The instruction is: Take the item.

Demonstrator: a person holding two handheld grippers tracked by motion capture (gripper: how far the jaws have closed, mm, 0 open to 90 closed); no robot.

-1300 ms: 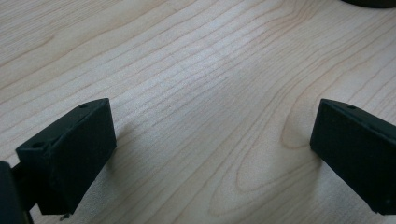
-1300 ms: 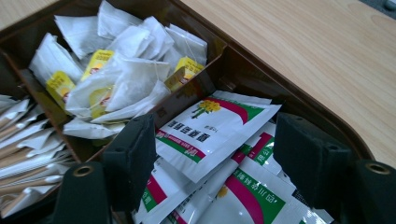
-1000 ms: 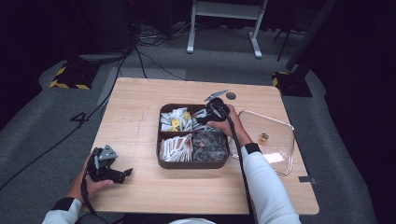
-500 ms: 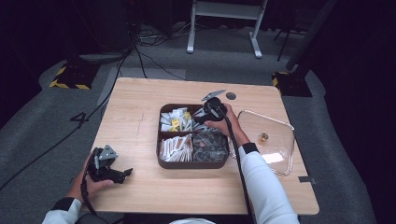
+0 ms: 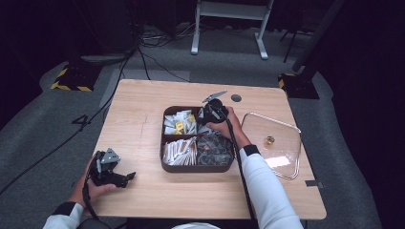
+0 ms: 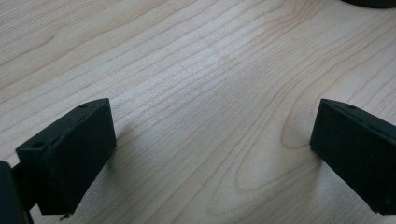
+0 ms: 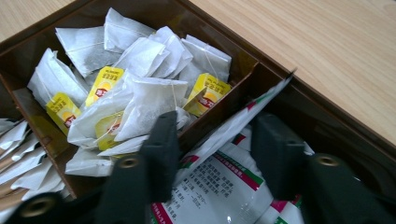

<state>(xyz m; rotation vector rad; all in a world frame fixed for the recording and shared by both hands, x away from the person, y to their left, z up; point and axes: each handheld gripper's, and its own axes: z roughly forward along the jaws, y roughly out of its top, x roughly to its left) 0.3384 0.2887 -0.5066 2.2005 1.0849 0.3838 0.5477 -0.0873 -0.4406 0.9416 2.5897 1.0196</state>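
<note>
**Right jaws closing around a sachet in the far-right compartment**

Your right gripper [image 7: 215, 154] has just been narrowing its jaws, and a white printed sachet [image 7: 233, 128] stands on edge between them. It seems to lean on the left jaw, but whether both pads press it you cannot tell from this angle. More printed sachets [image 7: 224, 186] lie flat under the jaws. Across the divider, tea bags [image 7: 140, 88] with yellow tags fill the neighbouring compartment of the brown tray [image 5: 165, 143]. In the high view the right gripper [image 5: 210, 113] dips into the tray's far-right corner, with the clear lid [image 5: 282, 152] lying on the table to the right.

Your left gripper [image 6: 210, 154] holds its jaws wide with bare table [image 6: 196, 70] between them, well apart from the tray.
</note>
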